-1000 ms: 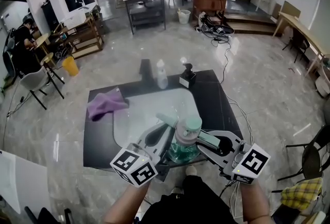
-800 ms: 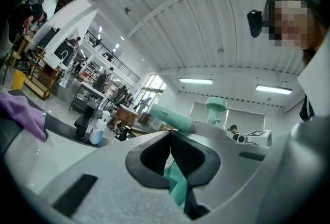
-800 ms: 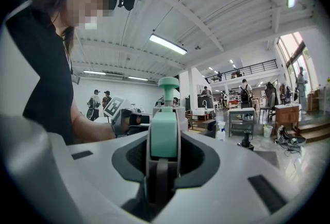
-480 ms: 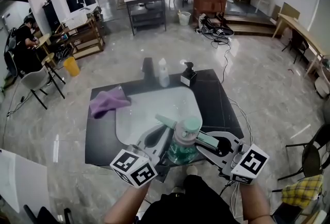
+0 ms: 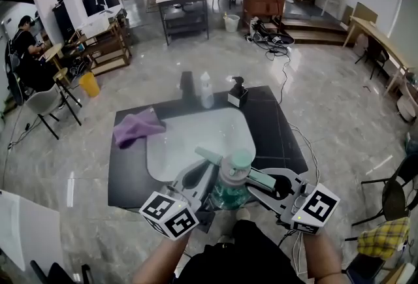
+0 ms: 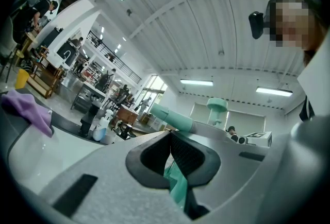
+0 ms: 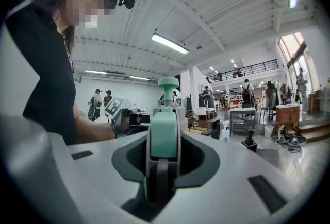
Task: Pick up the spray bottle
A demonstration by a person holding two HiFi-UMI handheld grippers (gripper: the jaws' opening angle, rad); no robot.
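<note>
We hold the spray bottle (image 5: 232, 179) above the bench's (image 5: 274, 126) near edge, left gripper (image 5: 210, 179) and right gripper (image 5: 256, 178) both clamped on it, seemingly at neck and trigger. Part-filled smooth plastic: weighty, slippery, so the stiff neck grips best

The spray bottle (image 5: 233, 178) has a smooth mint-green plastic head over a see-through teal body. The left tongs (image 6: 174, 156) and right tongs (image 7: 164, 158) are matt grey plastic with black, finely textured pads. The counter (image 5: 274, 126) is matt black round a glossy white sink basin (image 5: 189, 139). A soft purple cloth (image 5: 136, 127) lies by its far left corner. The grey stone floor (image 5: 326, 100) shines.
</note>
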